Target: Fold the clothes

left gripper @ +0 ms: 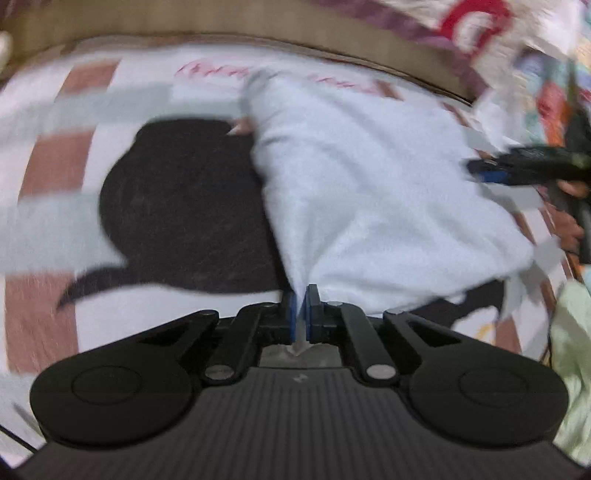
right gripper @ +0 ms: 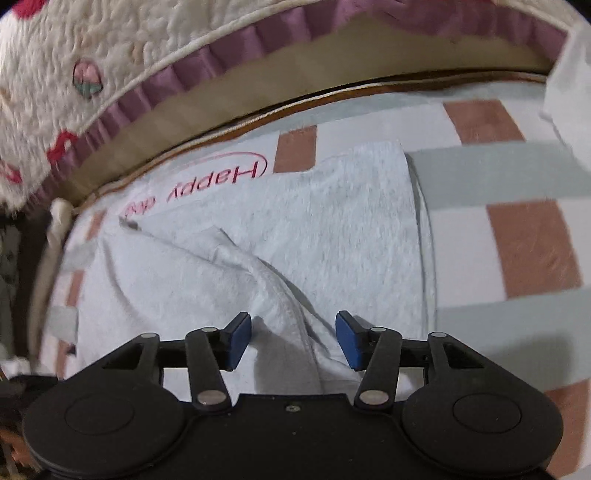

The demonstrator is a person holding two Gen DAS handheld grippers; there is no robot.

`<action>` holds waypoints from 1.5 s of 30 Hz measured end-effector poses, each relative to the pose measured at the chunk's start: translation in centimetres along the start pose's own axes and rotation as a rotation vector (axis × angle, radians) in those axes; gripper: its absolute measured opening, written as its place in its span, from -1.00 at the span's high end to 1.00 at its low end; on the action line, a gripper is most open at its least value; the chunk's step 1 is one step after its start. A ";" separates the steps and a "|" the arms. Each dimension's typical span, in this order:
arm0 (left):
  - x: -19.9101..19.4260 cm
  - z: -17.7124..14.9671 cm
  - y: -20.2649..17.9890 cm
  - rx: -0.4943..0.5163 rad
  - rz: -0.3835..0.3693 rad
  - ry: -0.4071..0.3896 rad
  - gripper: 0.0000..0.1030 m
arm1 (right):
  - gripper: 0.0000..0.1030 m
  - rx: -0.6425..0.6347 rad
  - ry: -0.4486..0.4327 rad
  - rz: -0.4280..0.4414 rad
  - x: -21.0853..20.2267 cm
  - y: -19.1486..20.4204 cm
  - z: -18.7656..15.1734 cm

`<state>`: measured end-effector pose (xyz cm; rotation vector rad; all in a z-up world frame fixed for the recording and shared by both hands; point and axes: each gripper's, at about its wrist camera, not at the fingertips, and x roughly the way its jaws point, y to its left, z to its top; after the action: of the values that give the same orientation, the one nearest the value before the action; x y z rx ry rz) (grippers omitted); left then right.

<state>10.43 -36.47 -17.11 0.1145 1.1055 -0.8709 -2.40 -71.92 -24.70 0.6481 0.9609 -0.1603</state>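
Observation:
A pale grey-white garment (left gripper: 369, 192) lies on a checked bedspread (left gripper: 55, 162). My left gripper (left gripper: 302, 306) is shut on a corner of the garment and holds it lifted, so the cloth runs taut from the jaws. In the right wrist view the same garment (right gripper: 332, 229) lies crumpled, with a raised fold running between the blue pads. My right gripper (right gripper: 293, 339) is open, its pads (right gripper: 238, 341) on either side of that fold. The right gripper also shows in the left wrist view (left gripper: 517, 166), at the garment's far right edge.
A large black figure (left gripper: 184, 206) is printed on the bedspread left of the garment. A fluffy white blanket with purple trim (right gripper: 110, 74) is piled along the bed's far edge. A tan headboard (left gripper: 221, 18) runs behind. Light green cloth (left gripper: 572, 350) lies at right.

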 end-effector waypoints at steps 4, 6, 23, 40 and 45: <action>-0.6 0.6 -0.3 0.089 -0.013 0.026 0.92 | -0.17 0.056 -0.054 0.039 1.1 -0.2 0.1; -1.5 1.3 0.2 0.093 -0.009 0.019 0.87 | -0.19 0.108 -0.093 0.071 1.8 -0.5 0.7; 9.3 15.4 2.3 0.092 0.179 -0.150 -0.31 | 0.72 -0.363 -0.005 0.125 3.0 9.7 0.2; 2.2 13.3 3.0 0.180 -0.180 -0.447 0.70 | 0.87 -0.308 -0.178 0.172 2.6 9.7 2.1; 4.2 14.1 4.6 0.064 -0.159 -0.404 0.66 | 0.88 -0.264 -0.322 0.067 -1.5 7.7 5.3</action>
<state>24.49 -42.58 -15.31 -0.0951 0.7149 -1.0192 3.59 -68.99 -17.95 0.3947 0.6345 -0.0727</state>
